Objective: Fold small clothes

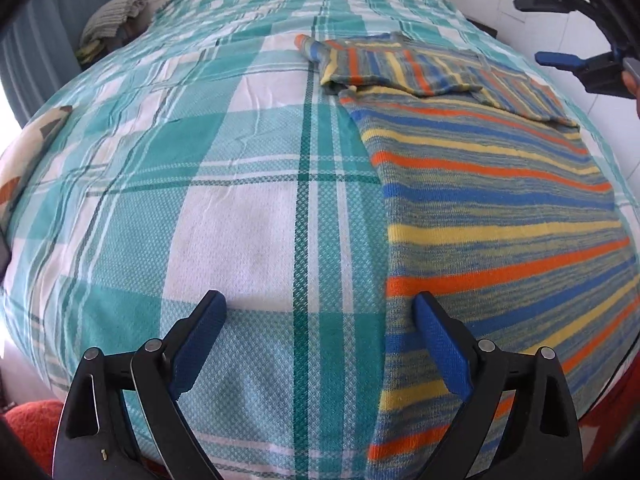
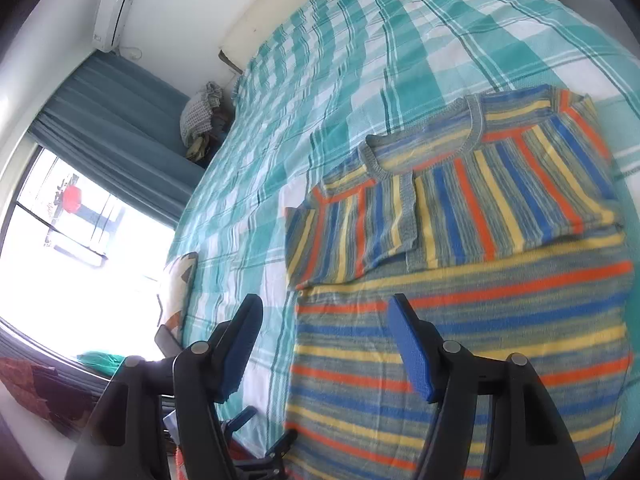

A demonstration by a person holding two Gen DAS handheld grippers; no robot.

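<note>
Two grippers: both were clear of the cloth, with nothing between their jaws.
Left gripper (image 1: 320, 332): jaws spread wide and released, hanging over the near left edge of the striped sweater (image 1: 500, 216), one finger above the knit and the other above the checked bedspread (image 1: 224, 216).
Right gripper (image 2: 326, 340): jaws parted and empty, held above the sweater's lower body; in the left view it showed raised off at the far right (image 1: 576, 40).
Sweater's place: flat on the bedspread, toward the person's right side of the bed.
Sleeves: both already folded inward across the chest, below the grey neckband (image 2: 420, 148).
Long axis: ran from the hem nearest the person to the collar farthest away, so the neck pointed away.
Step in hand, as I judged it: fold the hem up to the collar.
Doing it well: pinch both hem corners, lift together and evenly, lay the hem just short of the neckband, keeping the sleeves undisturbed.
</note>
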